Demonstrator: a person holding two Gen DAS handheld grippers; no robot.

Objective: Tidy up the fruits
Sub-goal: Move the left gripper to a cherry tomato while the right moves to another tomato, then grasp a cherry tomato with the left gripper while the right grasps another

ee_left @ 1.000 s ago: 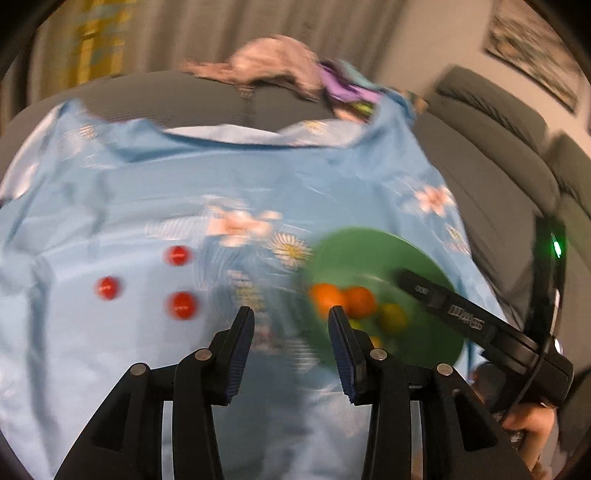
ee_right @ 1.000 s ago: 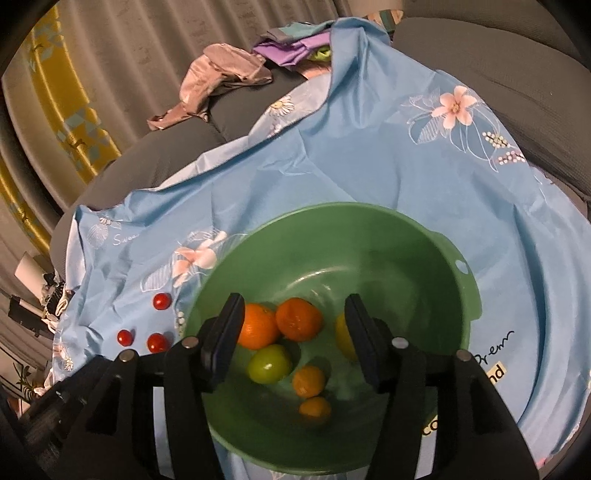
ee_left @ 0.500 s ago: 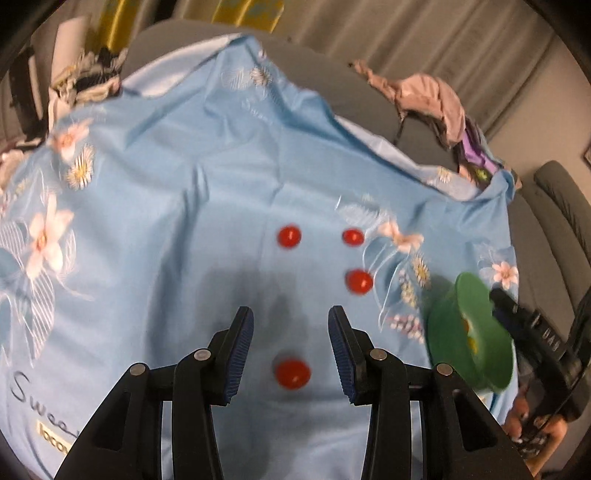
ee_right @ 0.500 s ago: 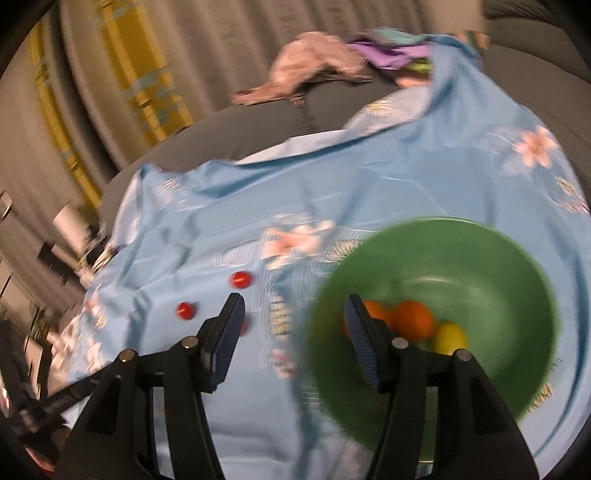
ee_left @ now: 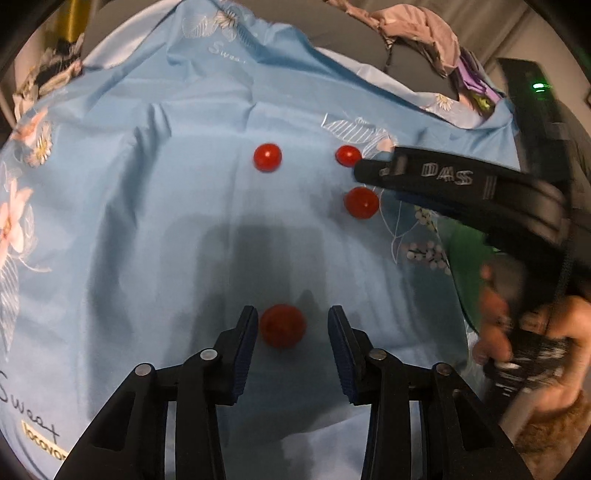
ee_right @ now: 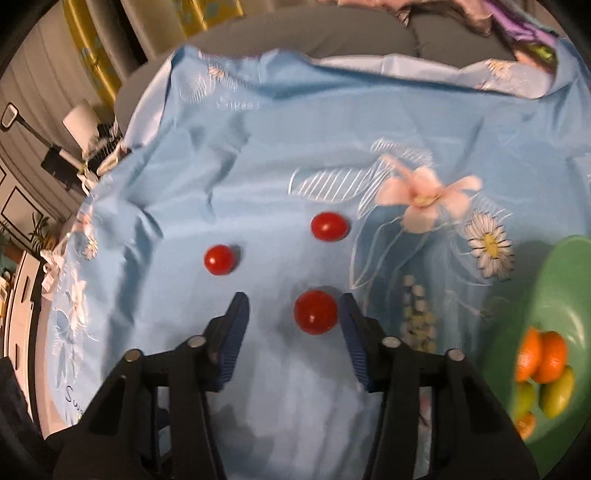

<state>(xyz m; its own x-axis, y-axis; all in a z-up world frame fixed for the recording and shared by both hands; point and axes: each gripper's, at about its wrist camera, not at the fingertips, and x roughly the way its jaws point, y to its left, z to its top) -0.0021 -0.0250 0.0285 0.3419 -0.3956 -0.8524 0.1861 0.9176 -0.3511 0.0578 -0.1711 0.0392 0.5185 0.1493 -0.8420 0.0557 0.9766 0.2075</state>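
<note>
Left wrist view showed a wide light-blue floral cloth point(ee_left: 155, 206) spread over a grey sofa, with a heap of pink and purple clothes point(ee_left: 417, 29) at its far edge. From the right wrist view, a round green plastic bowl point(ee_right: 554, 273) sat at the cloth's right edge, holding two oranges point(ee_right: 543, 356) and some yellow-green fruits point(ee_right: 557, 395). The black left gripper point(ee_left: 291, 332) pointed down at the cloth, its jaws narrowing around a small red cherry tomato point(ee_left: 282, 325); the left pad stood just beside it, the right pad was clearly apart, so nothing was gripped yet. The black right gripper point(ee_right: 295, 321) was likewise closing, with a second red tomato point(ee_right: 316, 312) between its blue pads, near the right one, whether touching could not be told. Two more red tomatoes point(ee_right: 329, 226) point(ee_right: 219, 259) lay loose on the cloth farther out. A hand point(ee_left: 517, 332) on the right gripper's handle appeared blurred at the left view's right edge
</note>
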